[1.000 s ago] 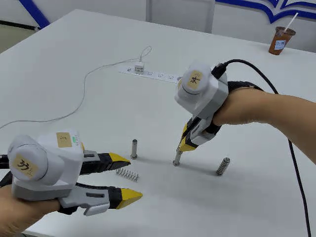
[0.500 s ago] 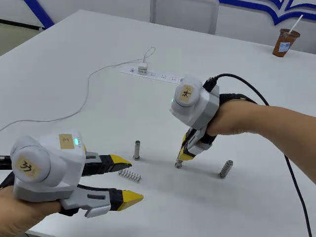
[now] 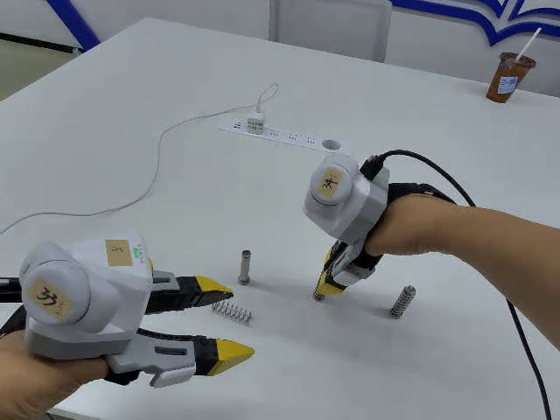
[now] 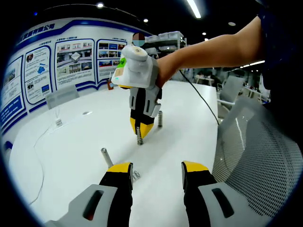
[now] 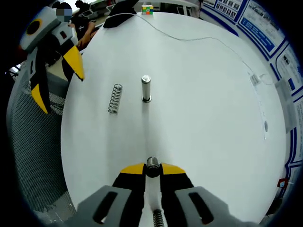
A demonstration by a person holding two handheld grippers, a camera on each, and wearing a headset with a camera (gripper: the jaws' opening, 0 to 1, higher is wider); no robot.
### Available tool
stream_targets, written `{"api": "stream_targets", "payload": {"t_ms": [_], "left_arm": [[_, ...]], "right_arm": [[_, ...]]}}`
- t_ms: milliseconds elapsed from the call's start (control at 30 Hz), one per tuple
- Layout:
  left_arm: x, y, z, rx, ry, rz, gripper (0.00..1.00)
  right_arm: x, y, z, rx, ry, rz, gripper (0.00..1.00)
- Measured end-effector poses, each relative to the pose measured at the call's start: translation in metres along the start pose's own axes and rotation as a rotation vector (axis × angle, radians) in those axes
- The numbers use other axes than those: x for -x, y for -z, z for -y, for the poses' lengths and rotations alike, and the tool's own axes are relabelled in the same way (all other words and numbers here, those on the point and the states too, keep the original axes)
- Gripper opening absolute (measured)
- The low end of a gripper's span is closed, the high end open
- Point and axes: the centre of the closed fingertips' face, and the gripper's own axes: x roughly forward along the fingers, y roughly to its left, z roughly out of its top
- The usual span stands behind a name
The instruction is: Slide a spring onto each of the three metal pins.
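Your right gripper (image 3: 325,287) has dropped since a second ago, jaws clamped on a spring (image 5: 152,166) and seating it down the middle pin (image 3: 318,296). A sprung pin (image 3: 402,301) stands at its 3 o'clock and a bare pin (image 3: 245,266) at 9. Your left gripper (image 4: 157,166), jaws apart, hovers by the loose spring (image 3: 231,311). One pin remains.

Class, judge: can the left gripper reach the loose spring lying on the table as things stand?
Probably yes: the left gripper is open, the loose spring lies just beyond its tips, nothing between.

Bare upright pin (image 3: 245,267), spring (image 3: 231,311) lying near
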Motion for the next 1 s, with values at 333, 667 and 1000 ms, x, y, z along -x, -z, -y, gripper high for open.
{"api": "stream_targets", "payload": {"t_ms": [333,667,1000], "left_arm": [[0.000,0.000,0.000,0.001,-0.002,0.000,0.43],[0.004,0.001,-0.004,0.002,-0.015,0.000,0.43],[0.006,0.002,-0.003,0.005,-0.022,-0.006,0.43]], "right_arm": [[0.002,-0.002,-0.001,0.003,0.011,0.017,0.20],[0.012,-0.012,-0.001,0.020,0.041,0.053,0.25],[0.019,-0.038,-0.015,0.051,0.033,0.102,0.24]]}}
